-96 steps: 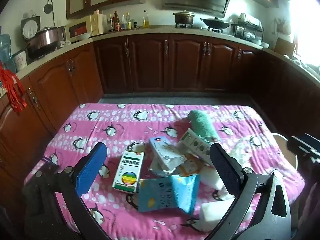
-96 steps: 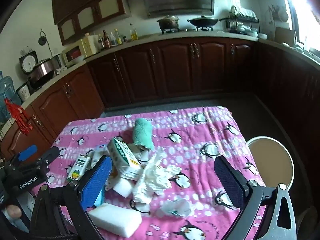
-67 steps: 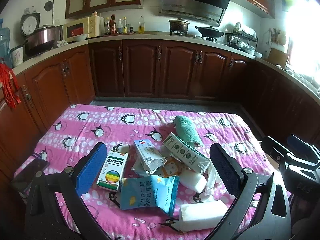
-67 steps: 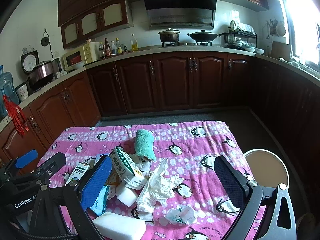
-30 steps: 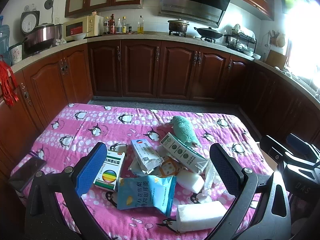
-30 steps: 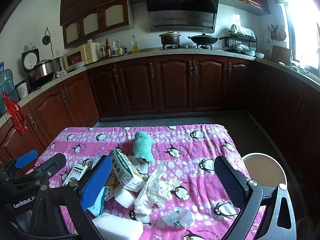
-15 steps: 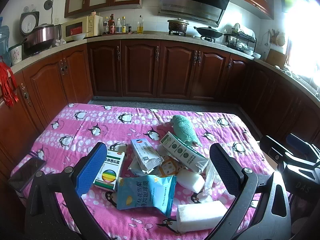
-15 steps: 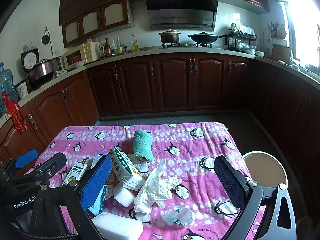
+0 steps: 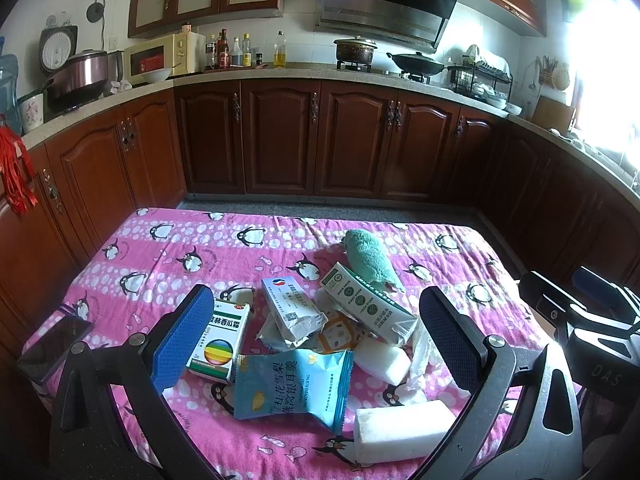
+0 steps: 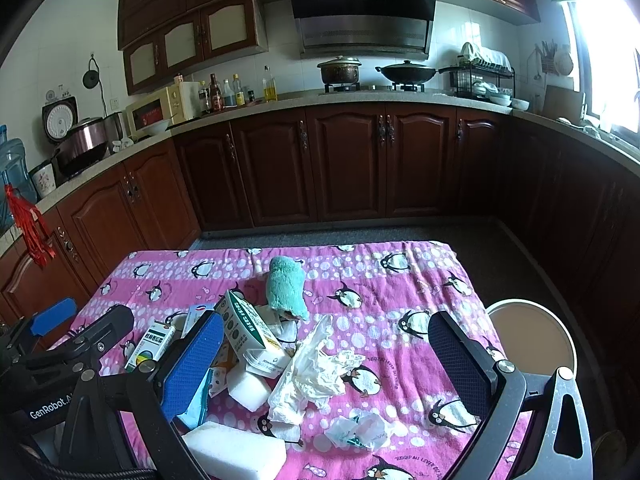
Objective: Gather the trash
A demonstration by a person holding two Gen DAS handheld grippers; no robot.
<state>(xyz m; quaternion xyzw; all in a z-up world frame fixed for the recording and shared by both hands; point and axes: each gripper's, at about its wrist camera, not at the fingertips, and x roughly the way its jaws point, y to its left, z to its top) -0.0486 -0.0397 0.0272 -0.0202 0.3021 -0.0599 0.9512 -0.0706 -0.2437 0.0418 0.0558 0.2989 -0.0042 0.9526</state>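
Note:
A heap of trash lies on a table with a pink penguin cloth (image 9: 168,256). In the left wrist view I see a green and white medicine box (image 9: 220,342), a light blue snack bag (image 9: 292,386), a torn white box (image 9: 290,312), a long green and white carton (image 9: 366,306), white foam blocks (image 9: 400,430) and a teal towel (image 9: 366,258). The right wrist view adds crumpled white tissue (image 10: 316,368) and a small wrapper (image 10: 358,432). My left gripper (image 9: 316,344) is open above the heap. My right gripper (image 10: 324,368) is open above the tissue. Both hold nothing.
A round beige stool (image 10: 532,340) stands by the table's right side. A dark phone (image 9: 54,346) lies at the table's left edge. Dark wooden cabinets (image 9: 320,144) and a countertop with pots and bottles run behind. Grey floor (image 10: 440,232) lies beyond the table.
Both grippers were raised and pulled back a little over the first second, then held nearly still. The trash has not moved. Both stay open.

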